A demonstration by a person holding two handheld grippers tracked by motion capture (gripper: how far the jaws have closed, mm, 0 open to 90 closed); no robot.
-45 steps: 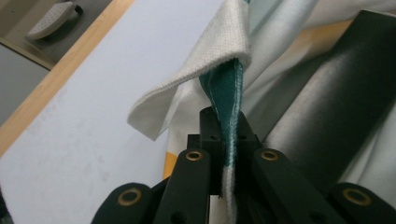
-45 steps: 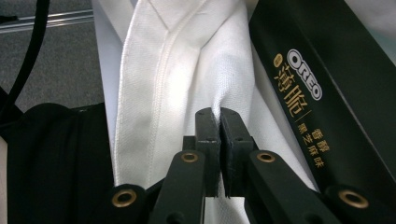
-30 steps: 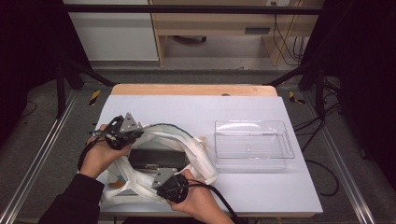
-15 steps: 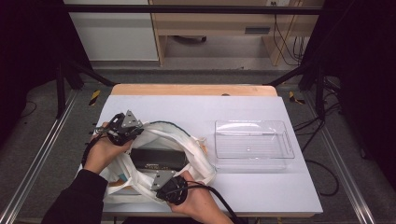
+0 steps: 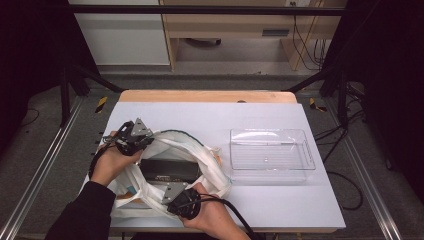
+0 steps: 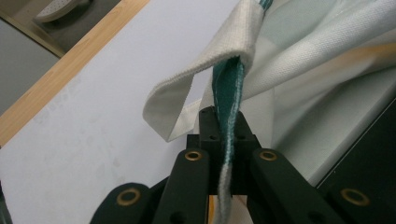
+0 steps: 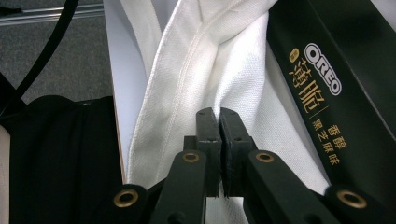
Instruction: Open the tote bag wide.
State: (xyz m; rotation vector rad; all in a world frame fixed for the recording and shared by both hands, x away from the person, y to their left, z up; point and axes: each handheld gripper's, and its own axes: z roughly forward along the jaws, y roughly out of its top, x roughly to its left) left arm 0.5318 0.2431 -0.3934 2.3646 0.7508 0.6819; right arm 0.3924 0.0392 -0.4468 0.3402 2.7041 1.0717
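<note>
The high view looks down from above the table (image 5: 280, 115), while both gripper views peer close along their jaws at the shared white bag (image 5: 210, 165).

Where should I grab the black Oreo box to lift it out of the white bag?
Grip the Oreo box across its narrow width, coming straight down from above. It lies flat in the bag's open mouth, top face exposed, with cloth crowding its long sides.

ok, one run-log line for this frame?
left gripper: shut on bag rim | right gripper: shut on bag | box: inside | tray: empty
</note>
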